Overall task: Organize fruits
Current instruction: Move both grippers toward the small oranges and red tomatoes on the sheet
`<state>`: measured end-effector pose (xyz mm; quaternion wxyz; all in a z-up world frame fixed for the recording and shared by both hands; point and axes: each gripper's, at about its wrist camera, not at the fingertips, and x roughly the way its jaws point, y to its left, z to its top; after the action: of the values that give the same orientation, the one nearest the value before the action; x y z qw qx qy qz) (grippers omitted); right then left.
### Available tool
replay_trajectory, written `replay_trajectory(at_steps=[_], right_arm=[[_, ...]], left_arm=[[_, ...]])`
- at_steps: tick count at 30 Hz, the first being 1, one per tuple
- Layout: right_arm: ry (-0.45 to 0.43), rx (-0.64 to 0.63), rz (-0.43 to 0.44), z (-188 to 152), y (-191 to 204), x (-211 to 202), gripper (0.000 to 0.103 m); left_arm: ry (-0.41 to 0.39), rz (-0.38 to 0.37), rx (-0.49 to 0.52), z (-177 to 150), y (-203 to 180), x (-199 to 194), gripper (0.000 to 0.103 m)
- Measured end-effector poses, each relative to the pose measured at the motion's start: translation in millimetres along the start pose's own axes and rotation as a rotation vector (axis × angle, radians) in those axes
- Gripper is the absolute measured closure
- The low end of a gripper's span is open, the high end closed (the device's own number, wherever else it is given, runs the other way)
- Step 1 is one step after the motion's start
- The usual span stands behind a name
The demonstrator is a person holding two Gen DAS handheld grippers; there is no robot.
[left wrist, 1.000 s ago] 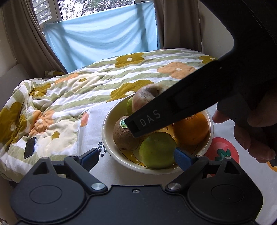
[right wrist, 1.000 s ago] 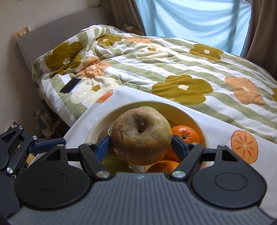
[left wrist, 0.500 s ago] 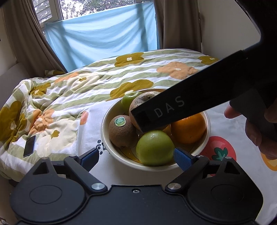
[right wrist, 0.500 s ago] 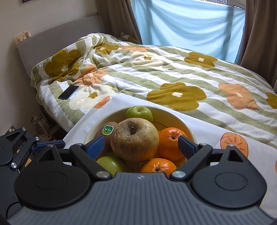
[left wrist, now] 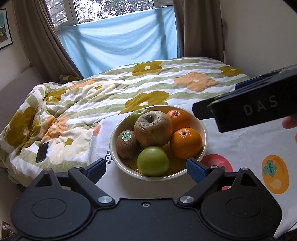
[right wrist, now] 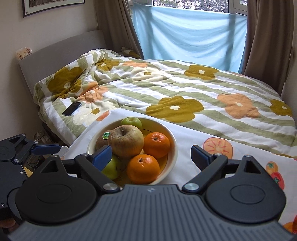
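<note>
Here, wrinkled brown apple (left wrist: 153, 128) atop round cream bowl (left wrist: 203, 146), smooth oranges (left wrist: 186, 143).

Walls: plain cream wall (right wrist: 55, 27), with a framed picture (right wrist: 53, 5) high up and a second framed print (left wrist: 4, 27) at the left edge of the left view.
Window: window (left wrist: 111, 9) with foliage outside, its lower part covered by a pale blue sheet (left wrist: 118, 46).
Curtains: brown curtains (right wrist: 269, 46) hang on both sides.
Bed: grey padded headboard (right wrist: 61, 50); a rumpled quilt (right wrist: 185, 89) with green stripes and mustard and orange flowers (a dark phone (right wrist: 72, 108) lies on it near the headboard).
Light: soft daylight from the window.
Floor: hidden.
</note>
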<state>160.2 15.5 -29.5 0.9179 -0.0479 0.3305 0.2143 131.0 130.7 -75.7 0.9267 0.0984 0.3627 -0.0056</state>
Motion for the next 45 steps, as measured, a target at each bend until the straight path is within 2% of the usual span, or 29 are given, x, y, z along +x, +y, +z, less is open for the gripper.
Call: replay_trajectory(at_steps=[7,13,21,28,33,39,42,45], right_arm=[[-0.035,0.023,-0.025,-19.2,-39.0,-65.6,0.0],[-0.036,0.051,-0.055,-42.5,-79.8,-111.9,0.0],[-0.019,0.066,-0.121,-83.6,-140.8,-155.5,0.0],[0.015,0.086,-0.187,-127.4,-200.1,-169.8,0.0],[0.049,0.109,-0.22,-157.6,-237.4,-166.5,0.0],[0.065,0.15,-0.23,-186.5,-257.6,-162.4,0.0],[0.065,0.174,-0.235,-195.2,-262.0,-160.4,0.0],[0.055,0.167,-0.238,-198.3,-261.9,-156.8,0.001]], left_arm=[[-0.017,0.03,-0.004,7.0,-41.9,-41.6,0.006],[-0.028,0.024,-0.019,8.1,-85.5,-68.8,0.006],[-0.041,-0.036,-0.022,0.6,-151.1,-83.7,0.006],[-0.066,-0.124,0.02,-9.8,-210.4,-78.6,0.006],[-0.066,-0.216,0.102,-21.0,-259.3,-60.6,0.006],[-0.078,-0.307,0.222,-32.3,-306.0,-36.7,0.007],[-0.084,-0.335,0.272,-34.9,-323.8,-26.4,0.011],[-0.085,-0.358,0.311,-35.6,-335.7,-17.1,0.019]])
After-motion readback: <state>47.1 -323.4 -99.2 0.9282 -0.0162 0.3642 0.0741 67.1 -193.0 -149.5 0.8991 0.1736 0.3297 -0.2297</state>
